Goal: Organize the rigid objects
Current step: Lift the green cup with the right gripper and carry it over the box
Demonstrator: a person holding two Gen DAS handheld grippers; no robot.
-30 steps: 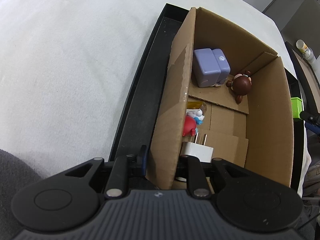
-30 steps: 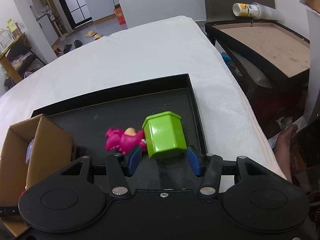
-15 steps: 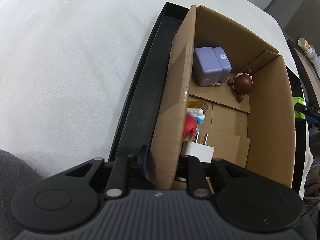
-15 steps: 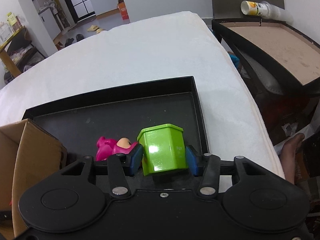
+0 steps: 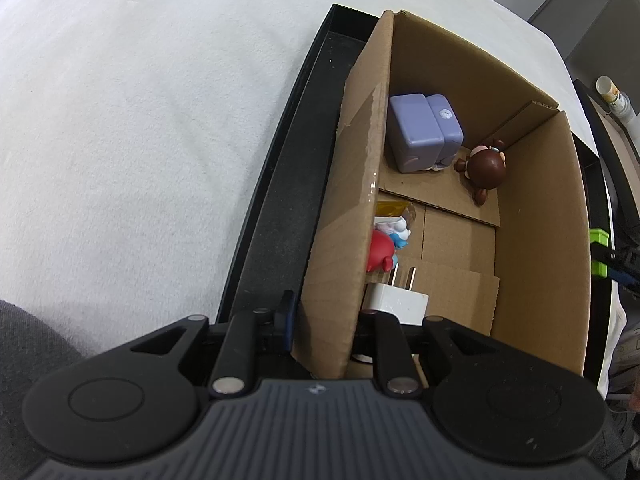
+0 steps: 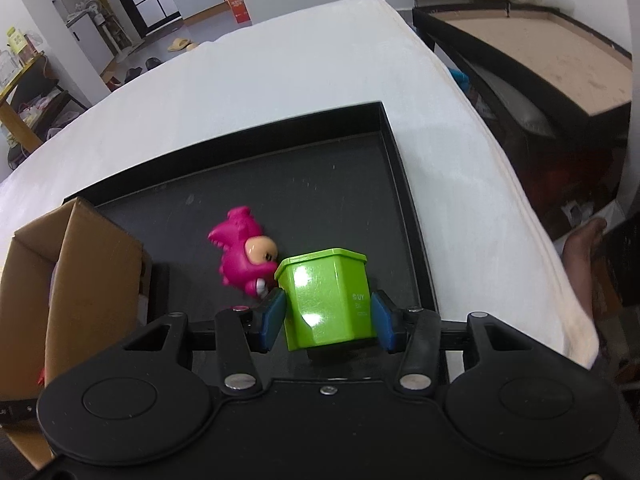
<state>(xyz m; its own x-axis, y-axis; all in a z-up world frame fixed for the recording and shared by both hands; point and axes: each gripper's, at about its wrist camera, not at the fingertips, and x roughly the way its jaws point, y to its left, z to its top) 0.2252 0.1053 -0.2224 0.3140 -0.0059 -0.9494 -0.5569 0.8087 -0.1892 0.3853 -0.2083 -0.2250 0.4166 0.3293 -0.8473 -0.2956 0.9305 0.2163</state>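
The right tongs [image 6: 329,320] are pinching the green bin [image 6: 328,298] at lower centre, above the tray [image 6: 400,184]; it's probably light, stiff, glossy, best held by flat sides. The left tongs [image 5: 326,312] are clamping the box [image 5: 352,216] wall.

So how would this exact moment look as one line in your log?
left gripper: shut on cardboard box wall | right gripper: shut on green bin | pink toy: on black tray
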